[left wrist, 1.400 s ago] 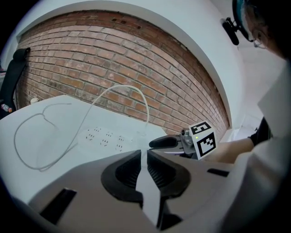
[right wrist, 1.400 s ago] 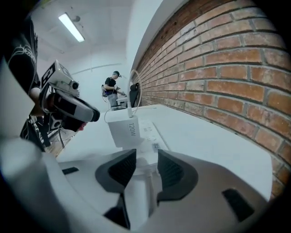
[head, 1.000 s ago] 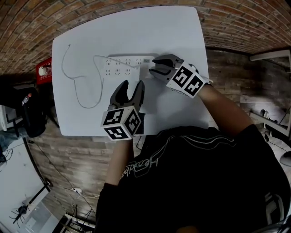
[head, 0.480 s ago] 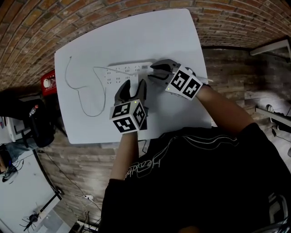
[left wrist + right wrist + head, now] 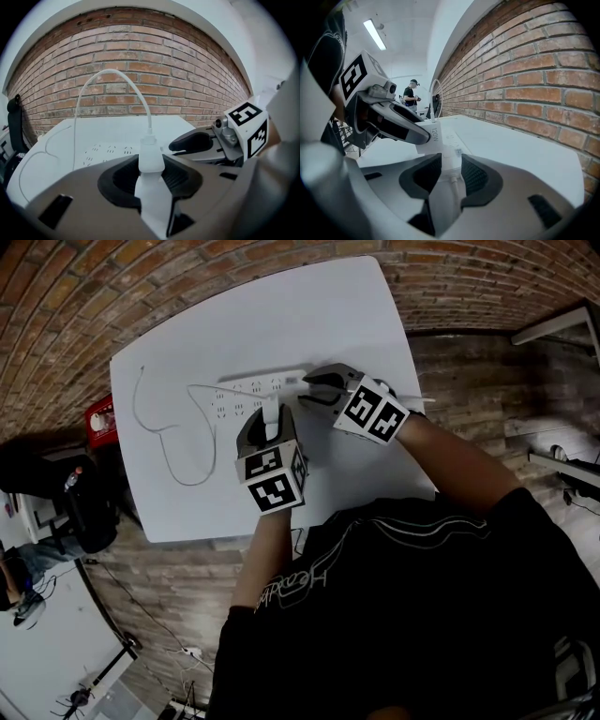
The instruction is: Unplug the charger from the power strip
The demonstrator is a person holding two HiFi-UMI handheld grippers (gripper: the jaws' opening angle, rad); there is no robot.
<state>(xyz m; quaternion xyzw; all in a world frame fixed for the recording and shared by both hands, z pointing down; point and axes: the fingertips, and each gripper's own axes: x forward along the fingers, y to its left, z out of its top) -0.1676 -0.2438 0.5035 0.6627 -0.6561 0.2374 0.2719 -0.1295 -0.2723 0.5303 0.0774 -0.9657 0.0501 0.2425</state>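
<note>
One white surface [image 5: 356, 324] carries everything. On its far middle lies the power strip [image 5: 239, 390], a long, stiff plastic bar. I judge it light enough to rise together with the plug, so it needs to be held down. The right gripper [image 5: 314, 390] has its jaws narrow and closed on the strip's right end.

The charger [image 5: 151, 157] stands plugged into the strip, just left of that gripper. The jaws of the left gripper [image 5: 270, 423] have just been closing, and they now press on the charger's two sides. It seems a small, hard, smooth block, light and perhaps slippery. The flat sides of the body are the right place to hold, with a straight pull. The thin soft cable [image 5: 112, 75] that arches from its top should not be pulled.

The strip's end reads "120W" [image 5: 432, 134]. A small bluish label beside it is unreadable.
</note>
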